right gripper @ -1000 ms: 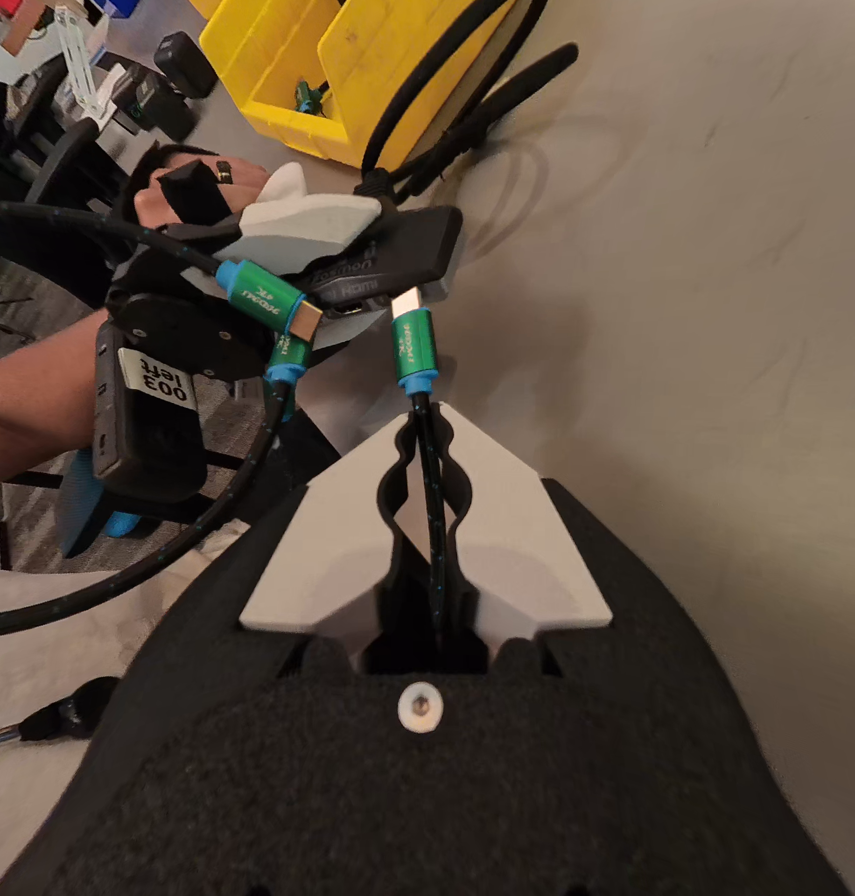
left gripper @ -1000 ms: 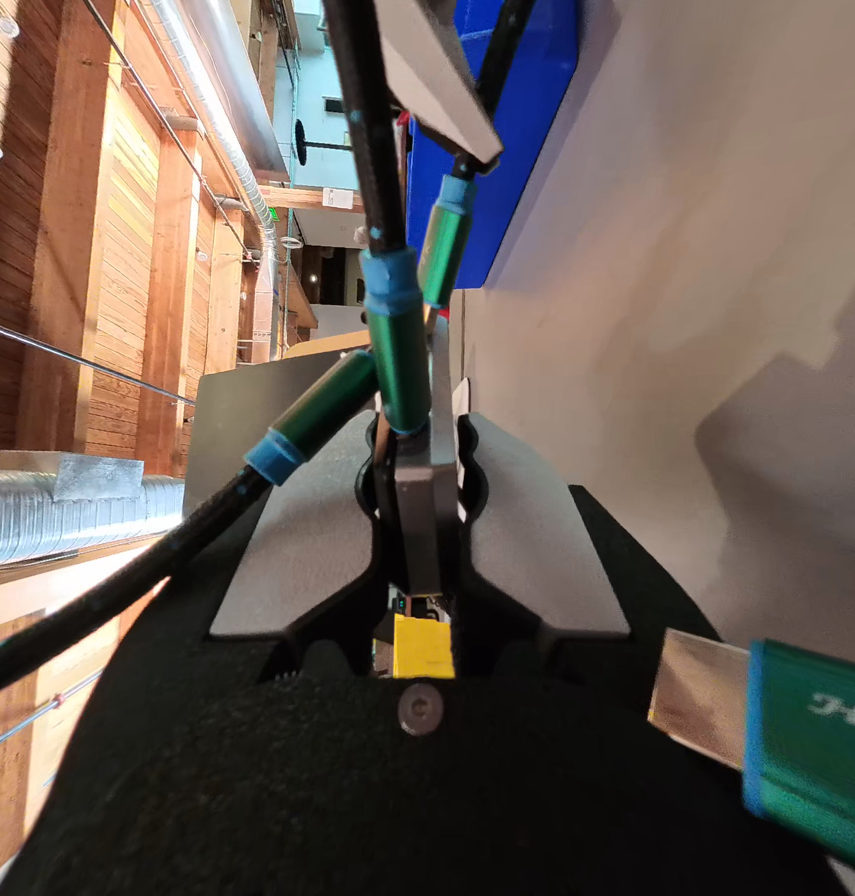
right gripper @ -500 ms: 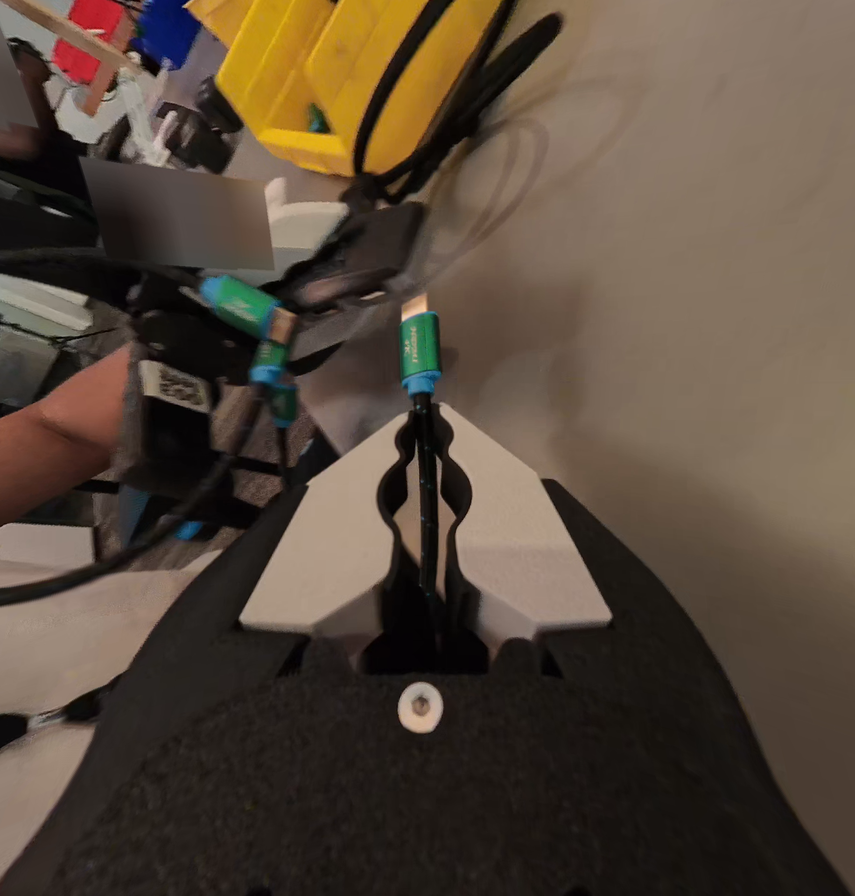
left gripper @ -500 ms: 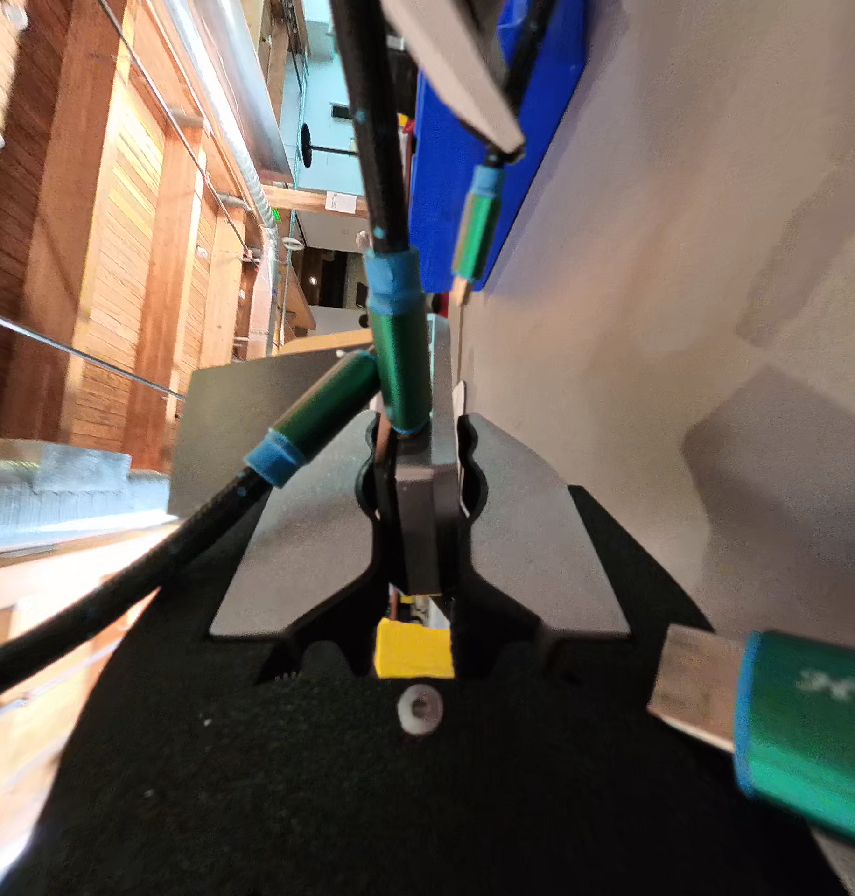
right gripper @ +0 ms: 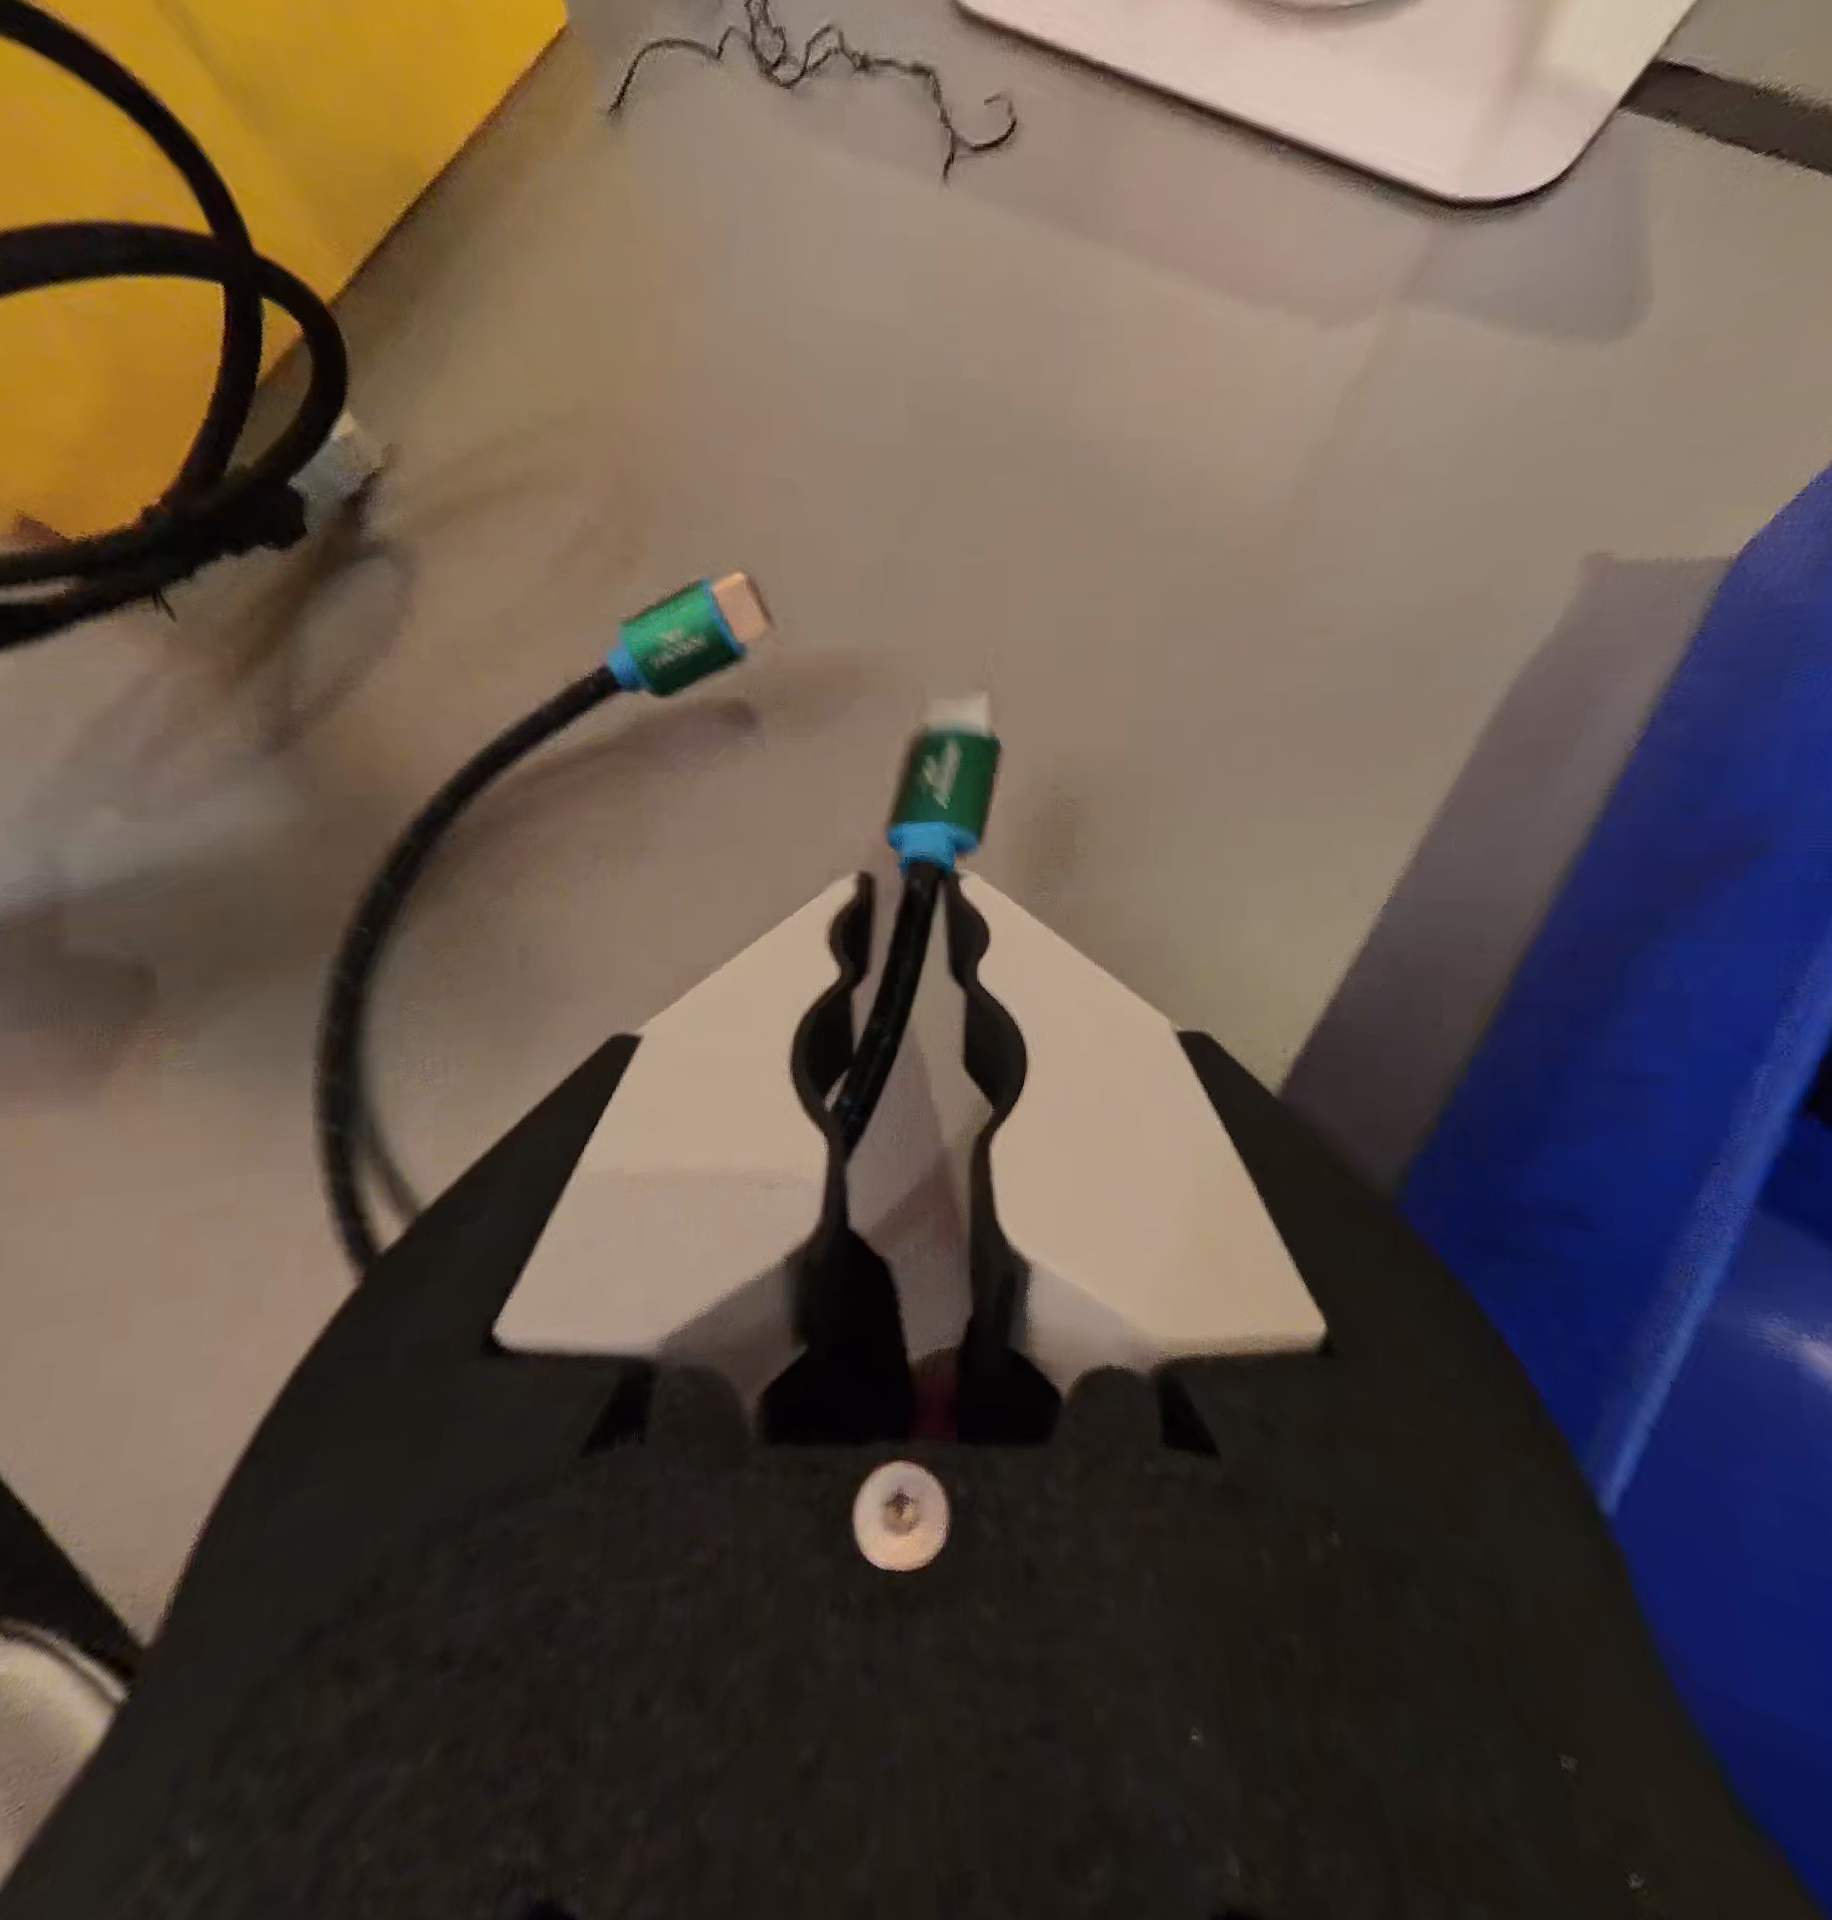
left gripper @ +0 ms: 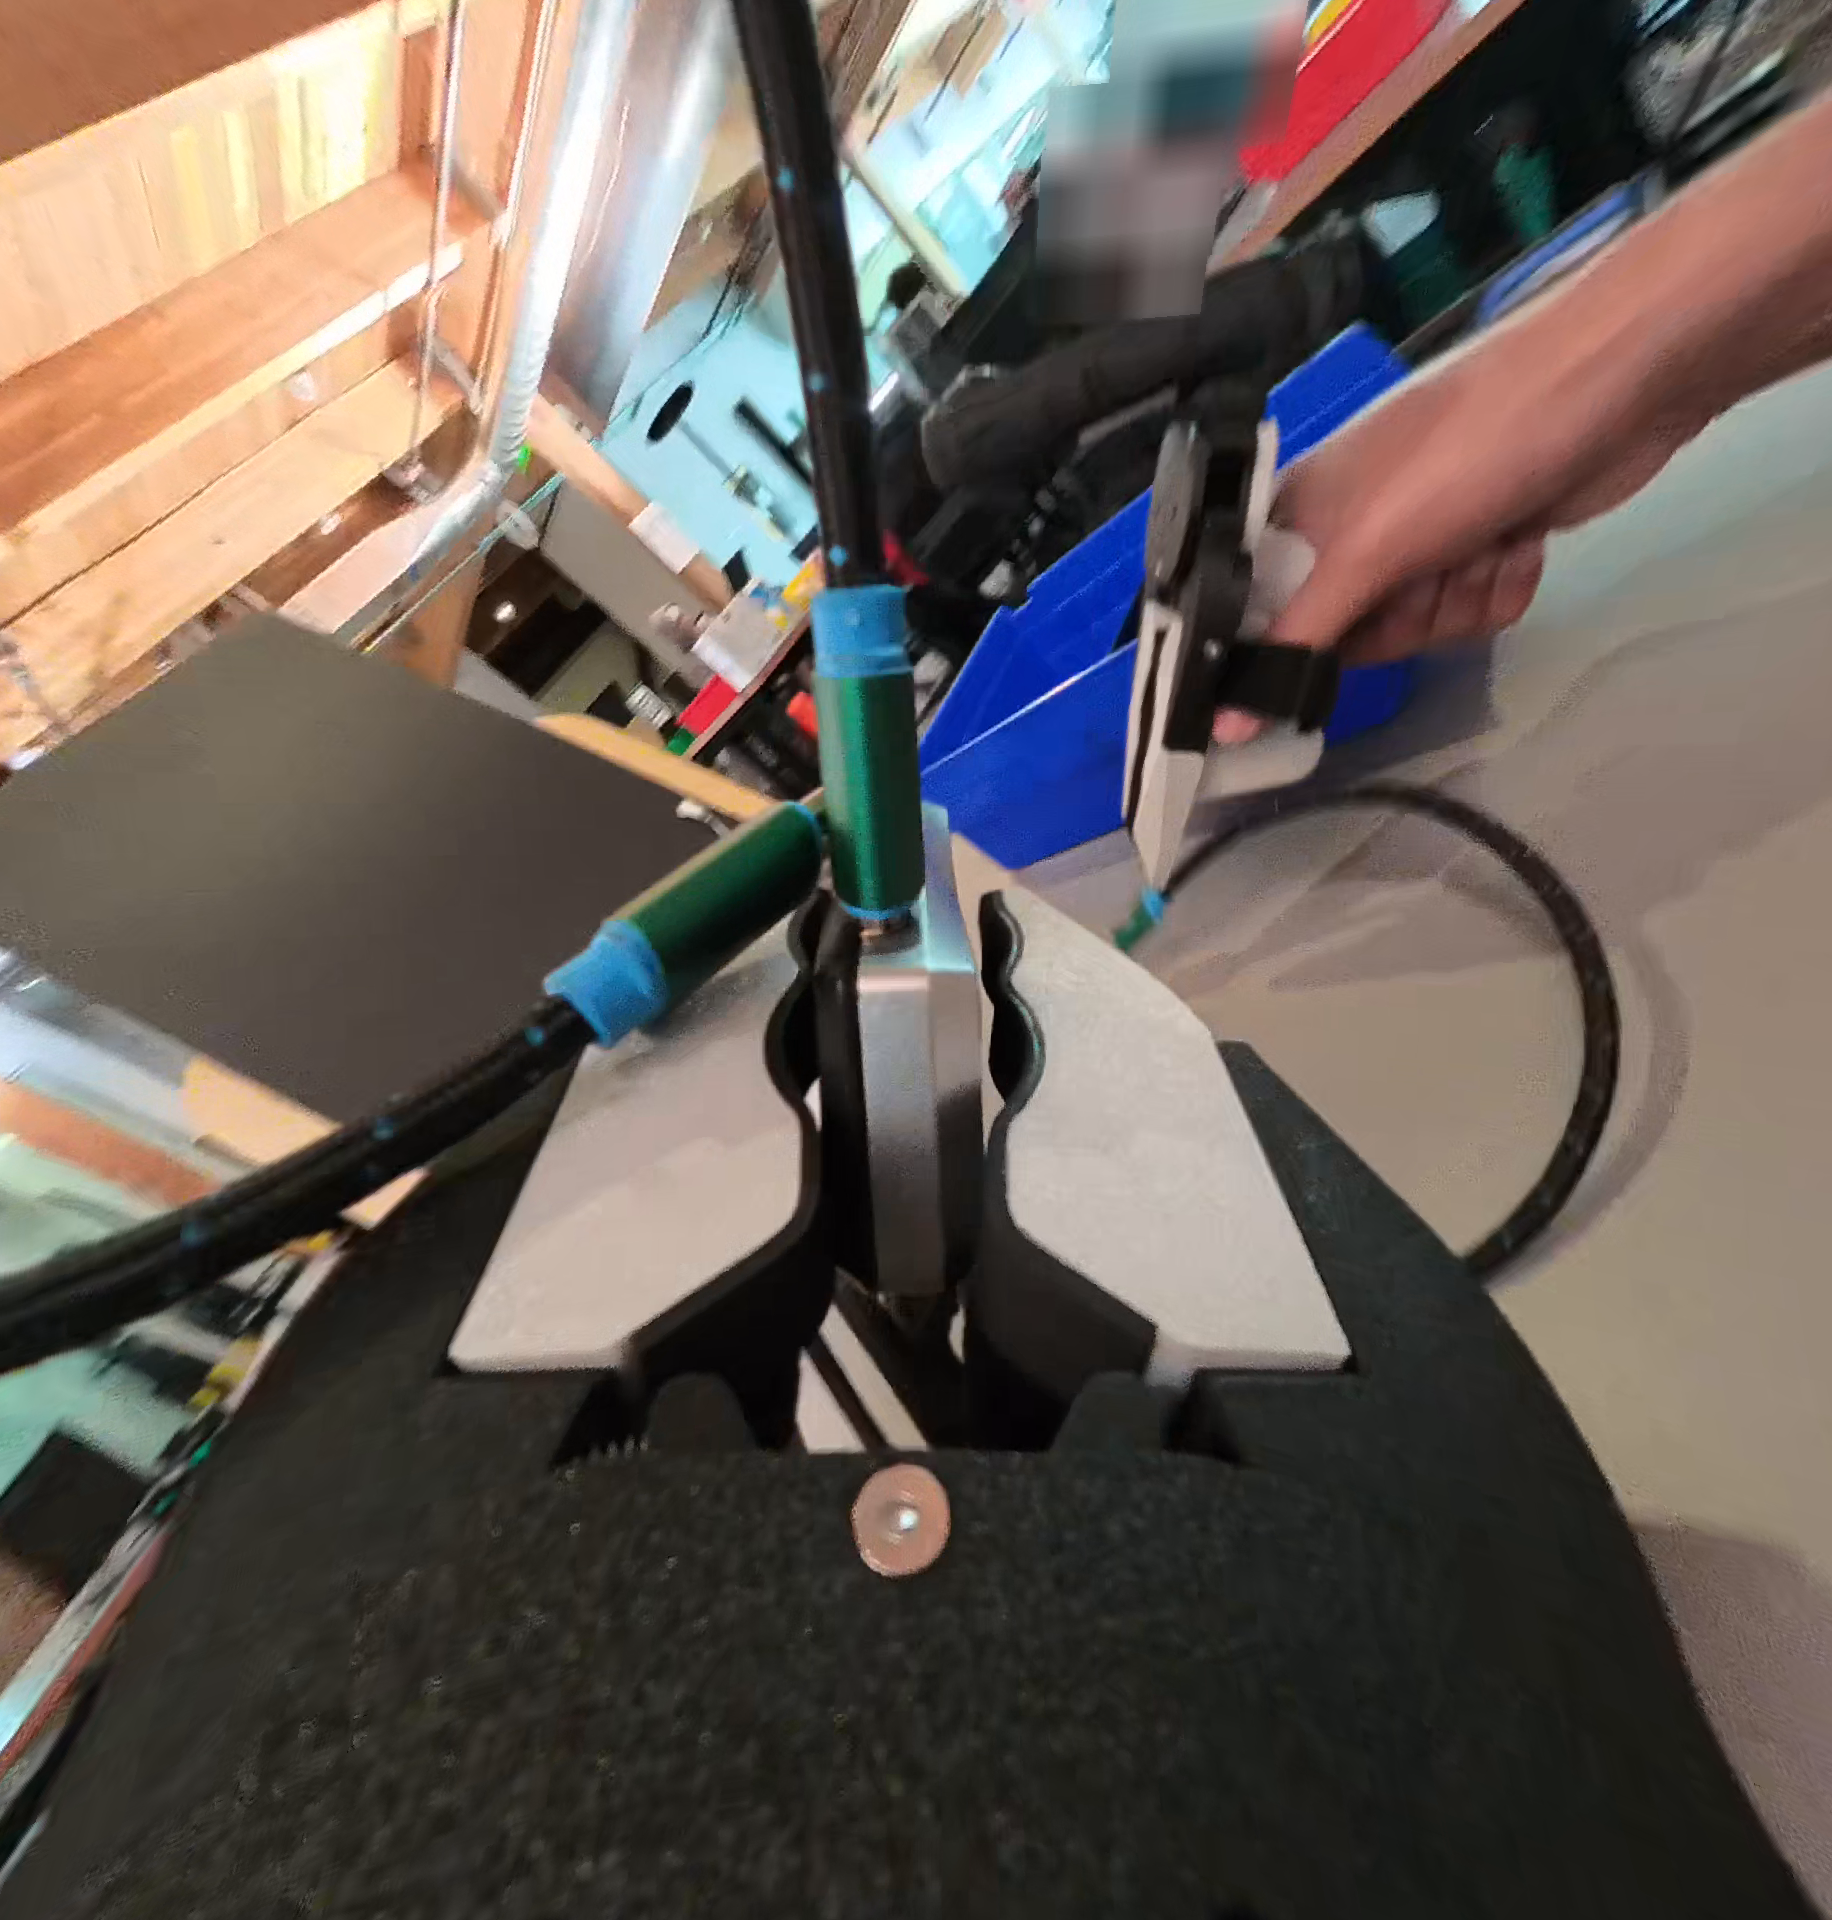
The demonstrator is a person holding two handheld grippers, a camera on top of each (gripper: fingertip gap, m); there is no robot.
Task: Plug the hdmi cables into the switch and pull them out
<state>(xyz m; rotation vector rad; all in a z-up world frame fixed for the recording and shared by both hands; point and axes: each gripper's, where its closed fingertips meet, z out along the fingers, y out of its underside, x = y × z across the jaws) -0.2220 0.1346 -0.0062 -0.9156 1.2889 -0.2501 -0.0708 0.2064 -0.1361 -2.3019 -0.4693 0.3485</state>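
A grey bench (right gripper: 1099,436) is carrying a blue plastic bin (right gripper: 1670,1039) and a yellow bin (right gripper: 164,208). The left claw (left gripper: 896,914) is clenching the slim grey switch (left gripper: 917,1091) — two green-shelled plugs seated. The right claw (right gripper: 907,883) is gripping a black braided cable (right gripper: 886,997); another green plug (right gripper: 688,639) is lying loose.

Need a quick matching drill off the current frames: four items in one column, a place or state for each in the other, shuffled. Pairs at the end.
Things
1. HDMI switch
2. cable in the right gripper
3. loose HDMI plug
4. blue bin

Places or states
A. on the grey table, held by nothing
B. clamped between the left gripper's fingers, two cables plugged in
C. to the right of the right gripper
D. pinched just behind its green plug, which is in no port

Pairs: 1-B, 2-D, 3-A, 4-C
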